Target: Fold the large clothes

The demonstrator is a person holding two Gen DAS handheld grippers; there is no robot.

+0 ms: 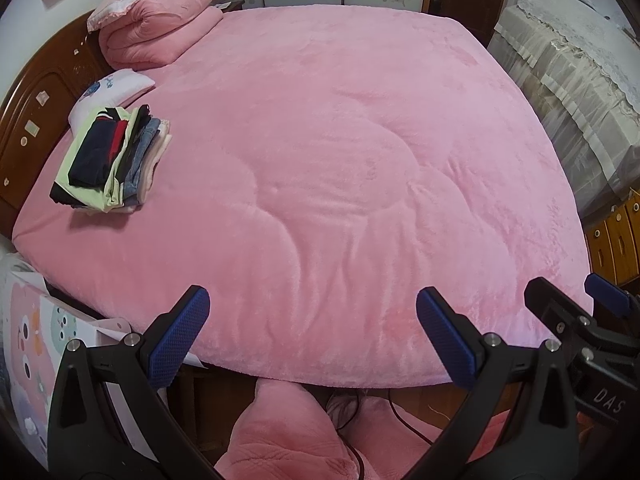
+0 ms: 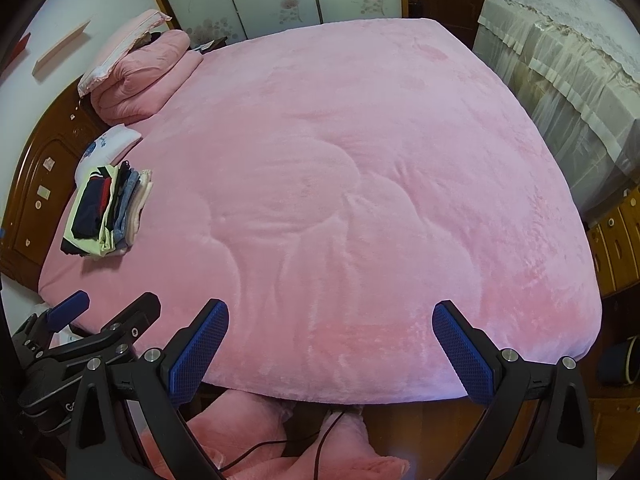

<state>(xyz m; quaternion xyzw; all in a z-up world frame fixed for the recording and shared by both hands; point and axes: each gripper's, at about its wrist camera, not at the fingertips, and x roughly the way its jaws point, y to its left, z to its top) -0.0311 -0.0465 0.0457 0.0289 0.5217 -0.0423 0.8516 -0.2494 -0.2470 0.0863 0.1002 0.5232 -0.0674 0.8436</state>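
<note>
Both grippers are hanging over the near bed edge w/ jaws wide apart, holding nothing: left gripper, right gripper, prob. readying for a next garment. Folded clothes stack is sitting at 10 o'clock on the plush pink quilted bedspread, out of the way, leaving the middle as work area. Rolled fleece blanket is lying at 11.

Folded clothes stack on bed, left side; rolled quilt behind, near headboard.
</note>
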